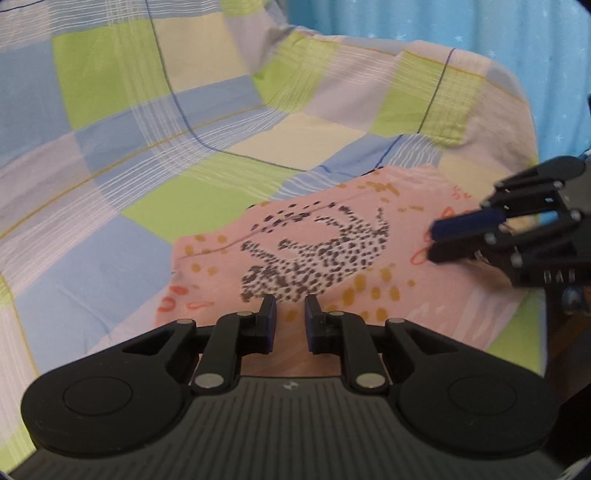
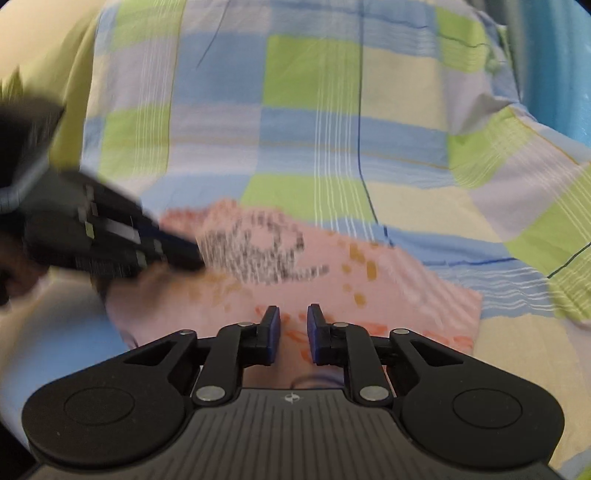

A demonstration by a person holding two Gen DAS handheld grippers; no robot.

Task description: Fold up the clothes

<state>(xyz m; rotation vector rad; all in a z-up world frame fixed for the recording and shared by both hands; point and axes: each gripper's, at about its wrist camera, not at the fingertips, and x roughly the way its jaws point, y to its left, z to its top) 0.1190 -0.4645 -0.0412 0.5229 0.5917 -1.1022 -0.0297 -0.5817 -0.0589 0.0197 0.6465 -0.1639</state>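
Observation:
A pink garment (image 1: pixel 314 251) with a black spotted print and orange marks lies flat and folded on the checked bed sheet (image 1: pixel 147 147). My left gripper (image 1: pixel 290 308) hovers over its near edge, open by a narrow gap with nothing between the pads. My right gripper (image 1: pixel 431 240) reaches in from the right above the garment's right end. In the right wrist view the same garment (image 2: pixel 388 295) lies under my right gripper (image 2: pixel 293 314), also open by a narrow gap and holding nothing. There the left gripper (image 2: pixel 188 254) shows blurred at the left.
The sheet (image 2: pixel 314 147) in blue, green and cream squares covers the bed, with wrinkles toward the back. A blue curtain (image 1: pixel 443 22) hangs behind. The bed's right edge drops into a dark gap (image 1: pixel 561 350).

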